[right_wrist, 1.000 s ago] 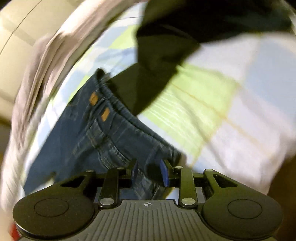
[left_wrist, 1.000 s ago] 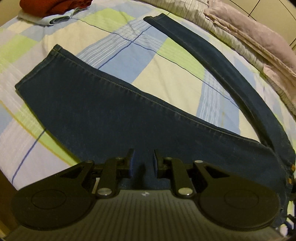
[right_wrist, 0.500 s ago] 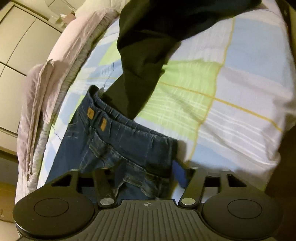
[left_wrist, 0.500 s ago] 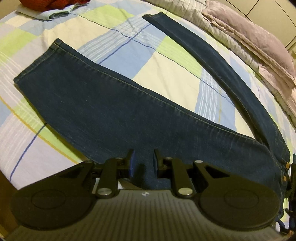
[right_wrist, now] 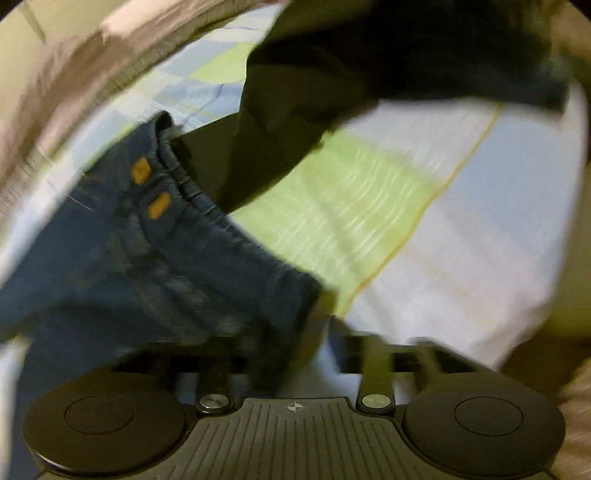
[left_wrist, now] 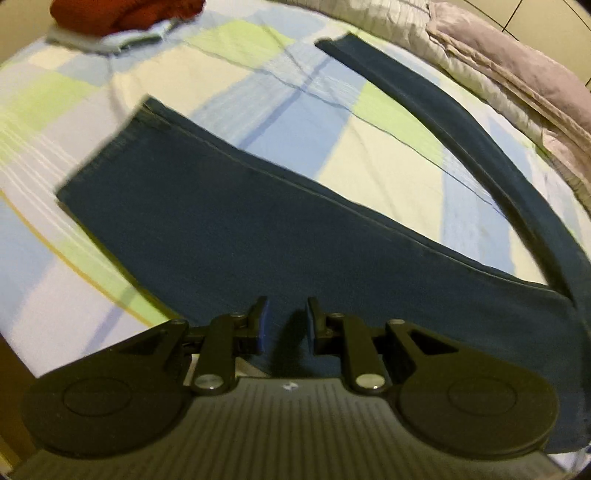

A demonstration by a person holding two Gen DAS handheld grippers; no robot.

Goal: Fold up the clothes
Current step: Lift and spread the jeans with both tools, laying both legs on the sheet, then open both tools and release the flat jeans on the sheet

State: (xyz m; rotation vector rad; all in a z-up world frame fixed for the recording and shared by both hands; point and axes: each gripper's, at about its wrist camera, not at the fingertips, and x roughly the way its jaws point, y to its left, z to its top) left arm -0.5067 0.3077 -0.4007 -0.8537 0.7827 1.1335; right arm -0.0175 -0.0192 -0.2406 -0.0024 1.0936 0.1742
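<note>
Dark blue jeans (left_wrist: 229,221) lie spread on a checked bedsheet (left_wrist: 369,147), legs apart in a V. My left gripper (left_wrist: 284,321) is shut on the near edge of one jeans leg, with denim between its fingers. In the right wrist view the jeans waistband (right_wrist: 192,206) with two orange tabs runs toward my right gripper (right_wrist: 291,347). That view is blurred. Its jaws stand wide apart, with the waistband corner between them.
A black garment (right_wrist: 332,96) lies on the sheet beyond the waistband. A red garment on folded light-blue cloth (left_wrist: 125,18) sits at the far left. A folded pinkish quilt (left_wrist: 517,74) runs along the far side. The bed edge is close below both grippers.
The left gripper has shifted with the leg still in it; the jeans look nearer. The right gripper, narrow a second ago, has opened wide and swung over the waistband corner, now blurred.
</note>
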